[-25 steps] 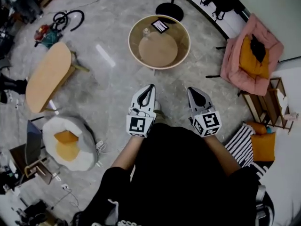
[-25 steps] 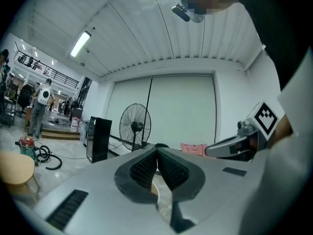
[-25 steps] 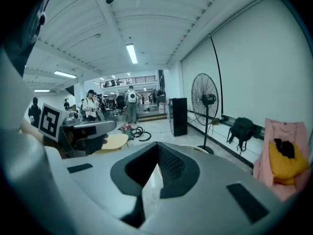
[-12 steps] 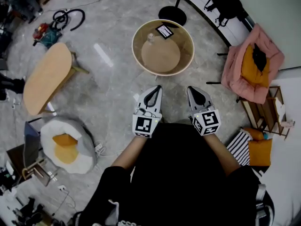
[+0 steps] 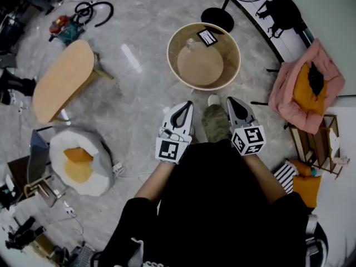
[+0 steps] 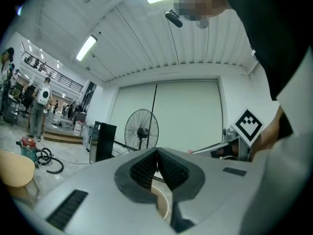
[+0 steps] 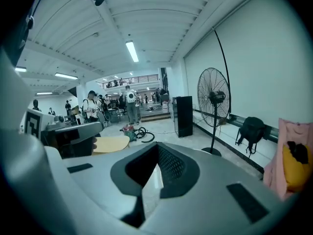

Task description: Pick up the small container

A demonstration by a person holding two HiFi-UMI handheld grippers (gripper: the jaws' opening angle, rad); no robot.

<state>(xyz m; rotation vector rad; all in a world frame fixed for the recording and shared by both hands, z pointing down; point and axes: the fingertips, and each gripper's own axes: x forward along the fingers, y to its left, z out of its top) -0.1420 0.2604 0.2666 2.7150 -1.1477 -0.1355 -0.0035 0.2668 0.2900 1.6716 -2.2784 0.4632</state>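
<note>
A round wooden table with a raised rim (image 5: pixel 173 42) stands on the floor ahead of me. On its top sit a small clear container (image 5: pixel 191 41) and a card with a black marker (image 5: pixel 207 36). My left gripper (image 5: pixel 185 105) and right gripper (image 5: pixel 232 101) are held side by side short of the table, both pointing at it, both shut and empty. In the left gripper view the jaws (image 6: pixel 157 151) meet at the tip. The same shows in the right gripper view (image 7: pixel 158 145). A shoe (image 5: pixel 214 121) shows between the two grippers.
An oval wooden side table (image 5: pixel 61 79) and an egg-shaped cushion (image 5: pixel 78 163) lie to the left. A standing fan's base (image 5: pixel 217 20) is behind the round table. A pink chair with an orange cushion (image 5: pixel 308 85) and a wooden rack (image 5: pixel 317 143) stand at the right.
The person has stepped toward the round table, which now sits a little closer to the grippers. A shoe has come into view between them. Both grippers stayed shut.
</note>
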